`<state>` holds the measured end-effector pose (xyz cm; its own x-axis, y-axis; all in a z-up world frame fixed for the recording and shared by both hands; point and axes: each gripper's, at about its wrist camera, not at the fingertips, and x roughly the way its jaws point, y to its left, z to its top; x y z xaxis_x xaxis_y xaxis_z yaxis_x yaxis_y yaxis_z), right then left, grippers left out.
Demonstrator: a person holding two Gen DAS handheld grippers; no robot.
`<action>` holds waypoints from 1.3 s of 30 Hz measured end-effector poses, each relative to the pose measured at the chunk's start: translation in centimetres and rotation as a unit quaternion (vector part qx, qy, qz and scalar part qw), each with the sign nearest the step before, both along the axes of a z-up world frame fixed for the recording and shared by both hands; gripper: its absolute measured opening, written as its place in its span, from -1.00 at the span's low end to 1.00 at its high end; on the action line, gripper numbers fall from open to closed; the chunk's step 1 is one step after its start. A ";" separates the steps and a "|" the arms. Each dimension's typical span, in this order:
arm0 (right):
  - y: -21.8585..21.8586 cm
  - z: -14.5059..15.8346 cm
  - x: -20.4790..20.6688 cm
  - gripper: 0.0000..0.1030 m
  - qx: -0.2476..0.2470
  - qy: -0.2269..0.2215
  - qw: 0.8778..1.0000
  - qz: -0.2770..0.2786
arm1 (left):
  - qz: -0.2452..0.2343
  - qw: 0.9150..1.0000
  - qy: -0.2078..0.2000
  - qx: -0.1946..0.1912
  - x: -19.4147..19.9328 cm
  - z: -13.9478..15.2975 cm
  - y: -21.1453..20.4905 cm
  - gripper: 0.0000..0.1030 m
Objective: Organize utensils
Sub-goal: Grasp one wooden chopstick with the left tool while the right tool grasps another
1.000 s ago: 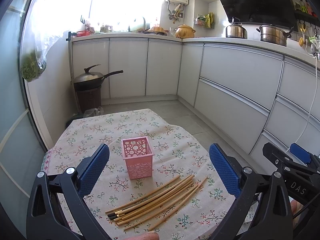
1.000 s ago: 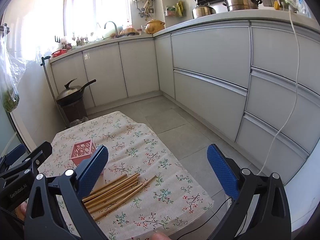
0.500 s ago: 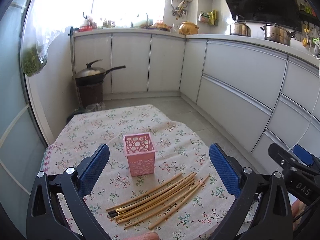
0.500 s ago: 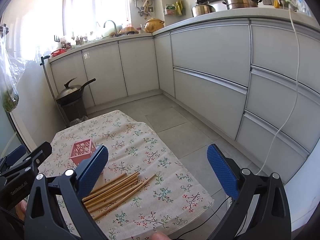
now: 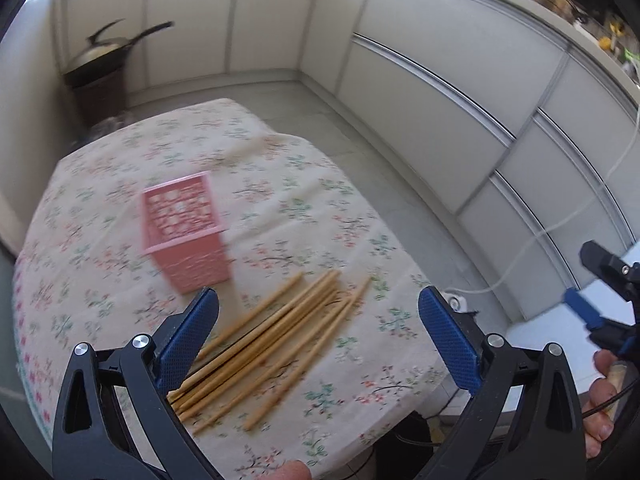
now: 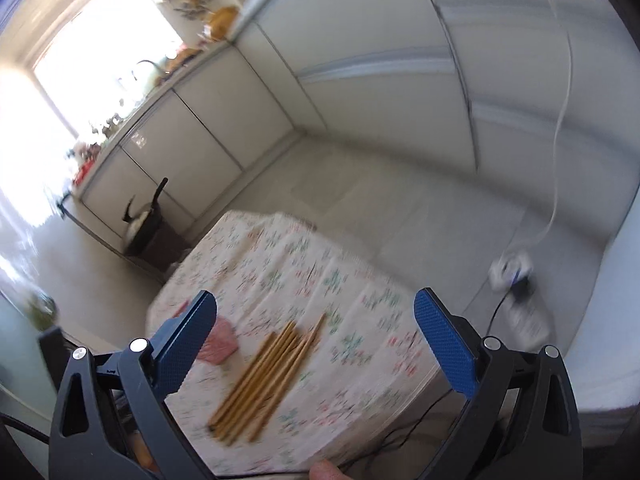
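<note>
Approach step, nothing gripped. My left claw and right claw both hang released above the loose wooden chopsticks, which lie just beside the pink perforated plastic basket on the floral-clothed bench. Next, I judge: descend, pinch one chopstick. The bench's edge is near; open floor beyond.

The left gripper is a matte black plastic frame with triangular cut-outs behind each jaw, silver round screw heads at the pivots, and blue dimple-textured pads lining the inner jaw faces. The right gripper is built alike: black frame, silver screws, blue textured pads, faint white lettering behind its left jaw.
</note>
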<state>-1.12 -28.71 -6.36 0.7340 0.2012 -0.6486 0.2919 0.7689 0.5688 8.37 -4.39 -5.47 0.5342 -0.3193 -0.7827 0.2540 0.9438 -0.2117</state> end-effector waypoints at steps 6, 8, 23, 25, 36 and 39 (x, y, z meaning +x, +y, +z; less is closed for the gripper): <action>-2.2 -4.3 1.4 0.87 0.136 0.069 0.988 0.015 | -0.057 0.990 0.118 0.043 6.4 -3.8 -4.4 0.63; -2.4 -5.0 1.6 0.87 0.163 0.079 0.983 0.023 | -0.071 0.980 0.169 0.074 7.8 -6.0 -5.1 0.22; -3.2 -5.1 2.7 0.87 0.238 0.081 0.966 0.064 | -0.098 0.939 0.178 0.279 11.3 -11.6 -6.7 -0.54; -3.3 -5.1 2.6 0.87 0.240 0.083 0.965 0.064 | -0.097 0.937 0.184 0.280 11.8 -12.5 -6.6 -0.54; -3.2 -6.2 2.7 0.87 0.241 0.095 0.965 0.050 | -0.096 0.947 0.163 0.259 12.1 -13.7 -4.4 -0.73; -2.7 -6.8 3.0 0.87 0.228 0.111 0.966 0.044 | -0.103 0.956 0.109 0.253 10.4 -12.4 -3.5 -0.74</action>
